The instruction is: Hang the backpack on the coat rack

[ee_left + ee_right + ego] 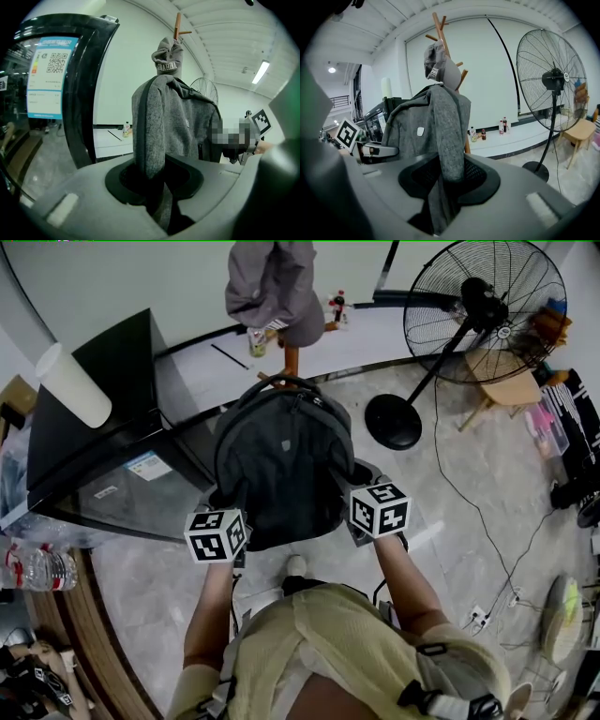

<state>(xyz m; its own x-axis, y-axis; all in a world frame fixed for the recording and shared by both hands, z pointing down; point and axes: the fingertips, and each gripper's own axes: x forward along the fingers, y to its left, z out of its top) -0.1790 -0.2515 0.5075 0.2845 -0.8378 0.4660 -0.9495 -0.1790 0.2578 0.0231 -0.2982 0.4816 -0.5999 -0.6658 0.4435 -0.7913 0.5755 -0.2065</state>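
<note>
On my left gripper [157, 187] and right gripper [443, 187], fingers are closed on the backpack [281, 460] straps. The backpack hides the coat rack [292, 360] base; fan [483, 310] stands right.

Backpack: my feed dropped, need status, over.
Jaws of left gripper and right gripper shut on backpack straps. Held up at coat rack, no peg catch visible. Rack top taken: grey cap.

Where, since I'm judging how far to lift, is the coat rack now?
Head view, top centre: the coat rack stands just beyond the backpack, left of the floor fan, a grey cap on it.
</note>
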